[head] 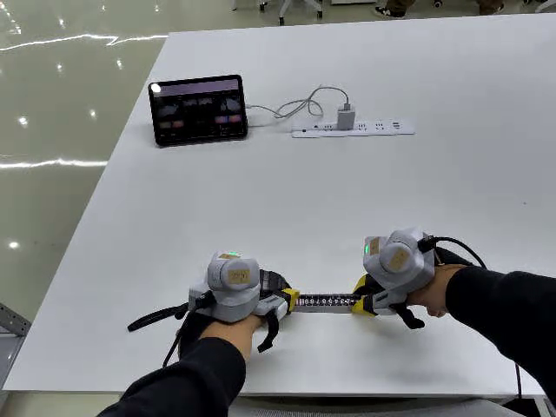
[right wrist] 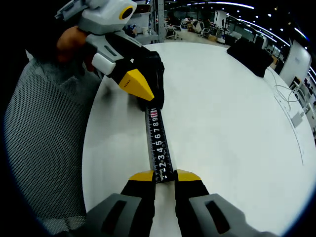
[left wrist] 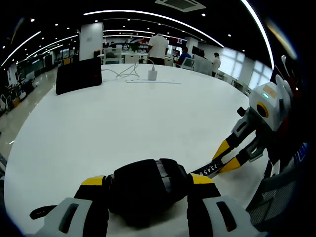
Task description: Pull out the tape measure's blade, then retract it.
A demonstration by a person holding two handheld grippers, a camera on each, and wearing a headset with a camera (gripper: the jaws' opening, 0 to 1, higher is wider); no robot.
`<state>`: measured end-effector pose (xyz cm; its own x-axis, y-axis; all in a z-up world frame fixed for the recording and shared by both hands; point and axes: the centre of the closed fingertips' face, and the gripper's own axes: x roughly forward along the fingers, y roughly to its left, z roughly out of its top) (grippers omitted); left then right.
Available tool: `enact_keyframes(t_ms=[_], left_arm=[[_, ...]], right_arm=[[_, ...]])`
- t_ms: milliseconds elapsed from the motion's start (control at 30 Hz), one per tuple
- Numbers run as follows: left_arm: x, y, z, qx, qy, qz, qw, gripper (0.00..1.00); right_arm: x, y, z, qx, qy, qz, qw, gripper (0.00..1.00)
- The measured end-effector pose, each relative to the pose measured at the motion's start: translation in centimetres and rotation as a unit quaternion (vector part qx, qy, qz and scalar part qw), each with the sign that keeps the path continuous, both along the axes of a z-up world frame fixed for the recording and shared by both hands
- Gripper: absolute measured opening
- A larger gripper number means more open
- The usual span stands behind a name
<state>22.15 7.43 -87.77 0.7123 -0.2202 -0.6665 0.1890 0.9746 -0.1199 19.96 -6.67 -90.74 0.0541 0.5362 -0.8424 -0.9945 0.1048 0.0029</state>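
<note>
Readable text: scale digits on the blade, nothing else legible.

Right gripper view: the pale blade [right wrist: 158, 143] carries black digits 1 2 3 4 5 6 7 8 9 in one row. The 1 sits next to the right claw [right wrist: 162, 176], which pinches the blade end, and the 9 lies toward the tape measure [right wrist: 150, 69]. A red mark after the 9 is too small to read. Left gripper view: the same scale runs out from the left claw [left wrist: 148, 180], clamped on the tape measure, with digits 2 3 4 5 6 barely legible. Head view: the blade marks are too small to read, and the tablet [head: 198, 109] on the bench [head: 365, 200] shows blurred tiles with no readable words.
</note>
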Motion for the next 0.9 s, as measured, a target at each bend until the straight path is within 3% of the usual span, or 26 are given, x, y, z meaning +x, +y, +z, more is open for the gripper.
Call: enact_keyframes(t_ms=[900], left_arm=[[-0.1,0.0,0.1,-0.003,-0.002,0.005,1.0000,0.61]], right_arm=[[0.2,2.2,0.1,0.018,0.000,-0.005,0.9998,0.11]])
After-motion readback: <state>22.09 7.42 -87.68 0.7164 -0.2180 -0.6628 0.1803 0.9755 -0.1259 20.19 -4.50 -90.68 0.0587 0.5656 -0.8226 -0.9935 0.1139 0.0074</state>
